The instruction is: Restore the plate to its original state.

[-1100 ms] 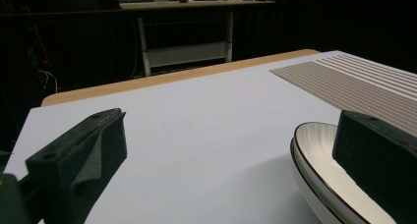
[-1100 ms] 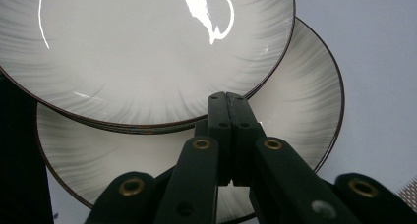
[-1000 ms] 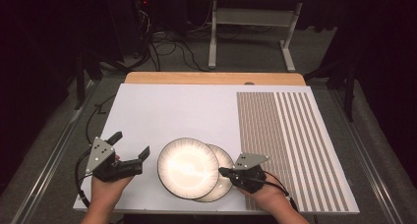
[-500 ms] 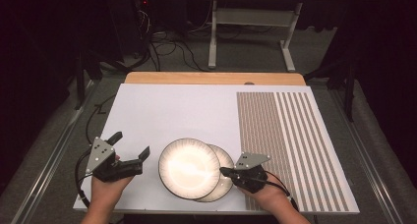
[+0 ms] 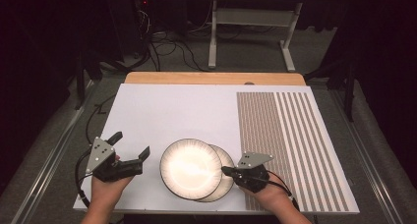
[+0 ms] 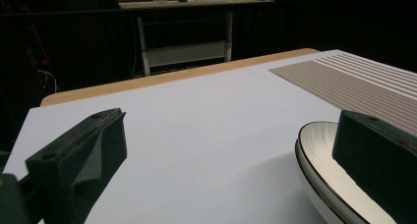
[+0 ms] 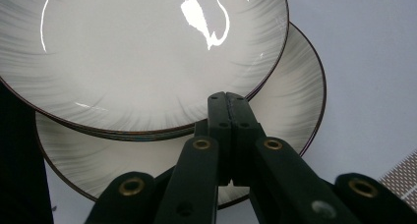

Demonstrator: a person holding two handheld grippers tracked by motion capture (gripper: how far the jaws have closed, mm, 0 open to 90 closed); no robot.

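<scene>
Left gripper (image 5: 129, 153): fingers held wide apart, nothing gripped.
Right gripper (image 5: 224, 170): fingers pressed together over the lower plate (image 5: 225, 177).
Two glossy white round ceramic plates: overlapped near the tabletop's (image 5: 187, 111) front edge; upper plate (image 5: 190, 168).

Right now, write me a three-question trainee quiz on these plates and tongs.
1. True or false: the left tongs stand open beside the plates, touching neither.
2. How do the two plates lie? A) side by side, apart. B) top plate overlapping the lower plate, shifted to its left. C) one standing on edge.
3. Fill in: the right tongs are ____, their tips over the lower plate's rim at the top plate's edge.

Key: 1 true. 2 B. 3 shut. The right gripper view shows both jaws pressed flat together with nothing between them, so no plate is gripped.
</scene>
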